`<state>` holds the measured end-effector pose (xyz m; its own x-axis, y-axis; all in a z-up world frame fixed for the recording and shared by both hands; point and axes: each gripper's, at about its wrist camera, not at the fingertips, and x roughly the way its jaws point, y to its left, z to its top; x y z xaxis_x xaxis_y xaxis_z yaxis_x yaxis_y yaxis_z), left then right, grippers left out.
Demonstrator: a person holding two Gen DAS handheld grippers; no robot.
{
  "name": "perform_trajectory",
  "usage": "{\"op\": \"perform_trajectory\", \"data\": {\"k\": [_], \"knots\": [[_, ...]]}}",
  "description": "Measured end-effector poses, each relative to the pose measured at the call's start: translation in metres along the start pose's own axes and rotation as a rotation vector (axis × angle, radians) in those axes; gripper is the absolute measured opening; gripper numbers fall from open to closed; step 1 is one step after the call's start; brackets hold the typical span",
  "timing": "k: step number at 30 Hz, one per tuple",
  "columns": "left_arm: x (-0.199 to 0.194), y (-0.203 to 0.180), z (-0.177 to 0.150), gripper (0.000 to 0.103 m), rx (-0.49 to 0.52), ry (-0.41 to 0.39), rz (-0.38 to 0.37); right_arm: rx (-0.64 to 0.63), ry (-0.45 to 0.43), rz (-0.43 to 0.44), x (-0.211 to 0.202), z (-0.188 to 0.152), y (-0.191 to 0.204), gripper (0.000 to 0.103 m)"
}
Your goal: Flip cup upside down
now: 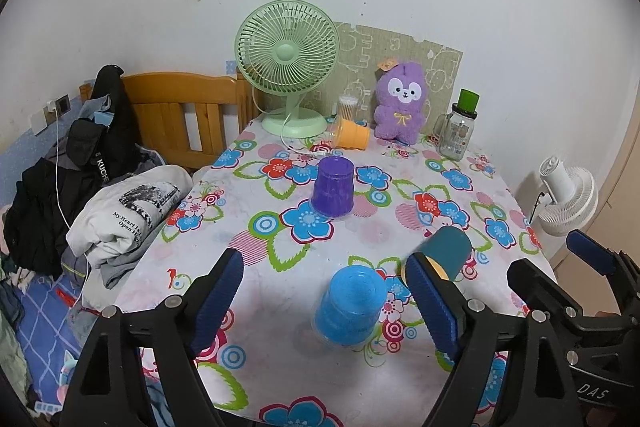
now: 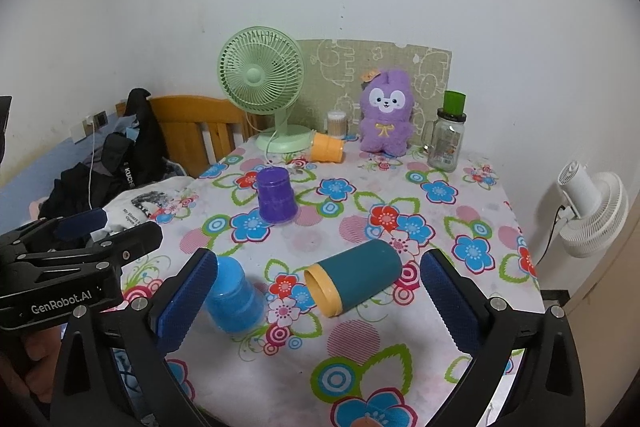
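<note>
A teal cup with a yellow rim [image 2: 354, 281] lies on its side on the flowered tablecloth, between the fingers of my open right gripper [image 2: 318, 301]; it also shows in the left wrist view [image 1: 446, 253]. A blue cup [image 1: 350, 305] stands upside down between the fingers of my open left gripper [image 1: 328, 303], and it shows in the right wrist view [image 2: 234, 297] too. A purple cup [image 1: 333, 187] stands upside down mid-table. An orange cup [image 1: 352, 135] lies on its side at the back. Both grippers are empty.
At the back stand a green fan [image 1: 286, 67], a purple plush toy [image 1: 400, 103], a glass jar with a green cap [image 1: 458, 131] and a toothpick holder [image 1: 346, 107]. A bed with clothes [image 1: 80, 187] lies left. A white fan [image 1: 568, 199] stands right.
</note>
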<state>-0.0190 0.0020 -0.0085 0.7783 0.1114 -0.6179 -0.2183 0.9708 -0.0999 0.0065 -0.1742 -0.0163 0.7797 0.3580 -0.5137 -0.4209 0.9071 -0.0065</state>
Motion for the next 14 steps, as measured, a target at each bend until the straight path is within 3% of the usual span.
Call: {"op": "perform_trajectory", "data": {"k": [14], "knots": [[0.0000,-0.0049,0.0012,0.088,0.004,0.001,-0.004,0.006,0.007,0.000,0.0014,-0.0017,-0.0001,0.102]]}}
